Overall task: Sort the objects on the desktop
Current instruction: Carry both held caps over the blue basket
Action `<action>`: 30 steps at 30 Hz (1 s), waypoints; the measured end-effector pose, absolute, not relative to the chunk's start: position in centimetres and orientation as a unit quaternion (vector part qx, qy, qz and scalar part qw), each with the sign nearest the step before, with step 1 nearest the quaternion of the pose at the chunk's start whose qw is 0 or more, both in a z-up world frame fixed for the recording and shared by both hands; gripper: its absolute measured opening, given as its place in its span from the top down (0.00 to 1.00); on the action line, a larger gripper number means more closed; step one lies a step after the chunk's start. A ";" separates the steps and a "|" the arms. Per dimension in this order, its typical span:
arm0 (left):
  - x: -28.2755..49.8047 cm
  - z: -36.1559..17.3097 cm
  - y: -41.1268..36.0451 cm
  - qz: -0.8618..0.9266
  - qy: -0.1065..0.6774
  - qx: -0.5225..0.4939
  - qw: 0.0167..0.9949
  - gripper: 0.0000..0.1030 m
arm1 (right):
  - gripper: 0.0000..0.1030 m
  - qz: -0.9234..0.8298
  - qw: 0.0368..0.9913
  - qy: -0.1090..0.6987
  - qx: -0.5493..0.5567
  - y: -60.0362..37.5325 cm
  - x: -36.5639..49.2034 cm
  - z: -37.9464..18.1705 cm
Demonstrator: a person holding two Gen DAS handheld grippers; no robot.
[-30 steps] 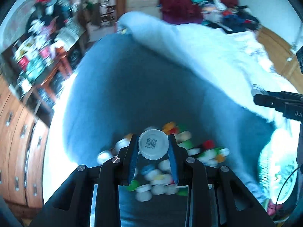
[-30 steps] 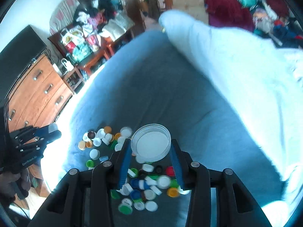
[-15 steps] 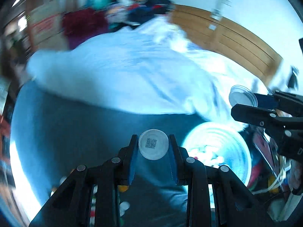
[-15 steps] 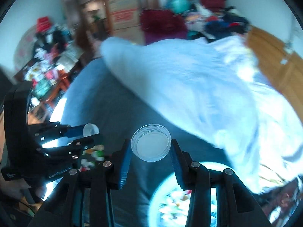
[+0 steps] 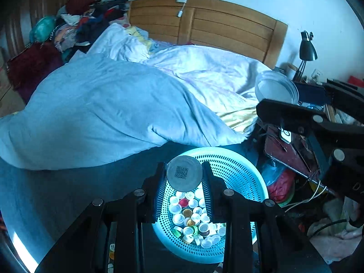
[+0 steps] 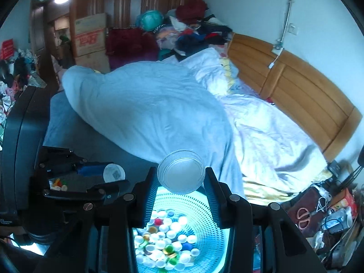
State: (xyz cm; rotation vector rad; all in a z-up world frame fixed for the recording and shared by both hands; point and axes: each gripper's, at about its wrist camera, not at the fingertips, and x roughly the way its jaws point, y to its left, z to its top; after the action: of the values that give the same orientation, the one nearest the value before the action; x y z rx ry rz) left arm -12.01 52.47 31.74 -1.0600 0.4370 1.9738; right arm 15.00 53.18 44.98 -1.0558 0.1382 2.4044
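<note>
- Bottle caps (image 5: 193, 218): mixed colours, mostly white w/ some red, green, yellow; heaped in bottom of turquoise perforated basket (image 5: 245, 173). More loose caps (image 6: 58, 183) glimpsed on dark bed sheet, seen thru left gripper frame in right wrist view.
- Basket: round, sits on dark sheet (image 5: 56, 195) at bed edge, just beside rumpled light-blue duvet (image 5: 102, 109).
- Left gripper (image 5: 184, 177): clamped on small white cap w/ QR code (image 5: 184, 175), flat face toward camera; held above basket, over its near rim.
- Right gripper (image 6: 181, 175): clamped on wide clear ribbed lid (image 6: 181, 174), tilted, open side toward camera; held above basket, caps visible below.
- Both grippers side by side, near but apart; each shows in the other's view, right one at right edge of left wrist view w/ clear lid at its tip.
- Surrounds: wooden headboard (image 5: 216, 29), white quilt (image 5: 216, 79), clothes pile (image 6: 193, 29), black desk lamp (image 5: 307, 50), cluttered bedside stand w/ scissors (image 6: 303, 217).
</note>
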 end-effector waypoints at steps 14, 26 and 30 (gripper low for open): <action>-11.8 31.6 53.4 0.779 0.183 -0.424 0.424 0.75 | 0.57 0.881 0.263 0.052 -0.390 53.3 14.3 44.3; -11.1 31.5 53.4 0.780 0.183 -0.429 0.418 0.75 | 0.57 0.882 0.254 0.060 -0.393 52.9 15.4 43.2; -11.0 31.5 53.5 0.783 0.180 -0.429 0.413 0.75 | 0.57 0.881 0.253 0.064 -0.395 53.0 15.8 42.9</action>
State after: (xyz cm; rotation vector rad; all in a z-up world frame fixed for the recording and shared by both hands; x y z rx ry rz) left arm -10.96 53.55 31.50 -1.0787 0.4528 1.9680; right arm 15.81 53.02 42.92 -1.0735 0.1738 2.3953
